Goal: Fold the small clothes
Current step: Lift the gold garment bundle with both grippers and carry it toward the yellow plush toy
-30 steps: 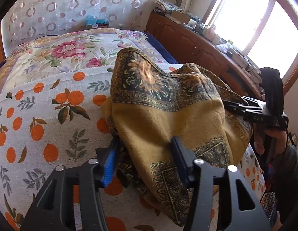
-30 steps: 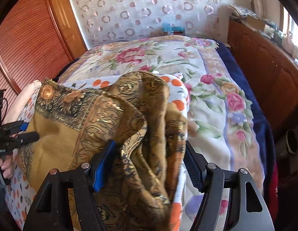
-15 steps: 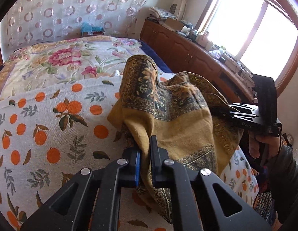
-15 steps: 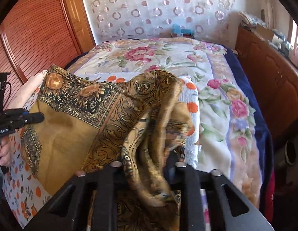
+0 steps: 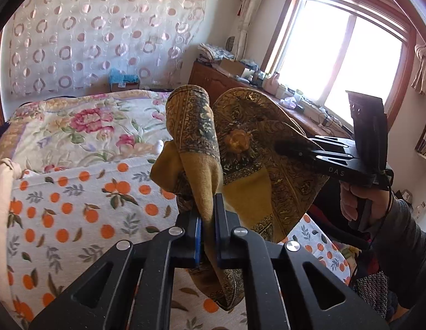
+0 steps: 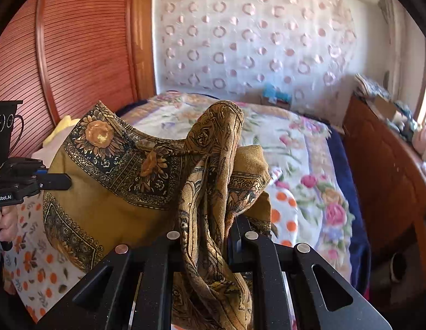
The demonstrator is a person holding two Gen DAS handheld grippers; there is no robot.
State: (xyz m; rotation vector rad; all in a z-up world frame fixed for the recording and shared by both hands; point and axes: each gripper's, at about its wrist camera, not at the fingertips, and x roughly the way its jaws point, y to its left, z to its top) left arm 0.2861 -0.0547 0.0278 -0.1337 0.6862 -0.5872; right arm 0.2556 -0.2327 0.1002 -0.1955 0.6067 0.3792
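Note:
A mustard-yellow patterned cloth [image 5: 248,189] with a dark floral border hangs in the air between my two grippers, above the bed. The left gripper [image 5: 207,220] is shut on a bunched edge of it, which rises between the pads. In the right wrist view the cloth [image 6: 108,200] stretches left to the left gripper [image 6: 61,181], and a thick twisted fold stands between the jaws of my right gripper [image 6: 208,233]. Those jaws are closing and press on the fold. The right gripper [image 5: 284,148] also shows at the right, held by a hand [image 5: 358,200].
Below lies an orange-print sheet [image 5: 75,220] over a floral quilt [image 5: 83,126]. A wooden cabinet [image 5: 213,79] crowded with items runs along the right under the window. A red slatted wardrobe door [image 6: 75,55] stands to the left of the bed.
Both grippers closed on the cloth and rose with it. The cloth has left the bed and now hangs between them, bunched narrower than before.

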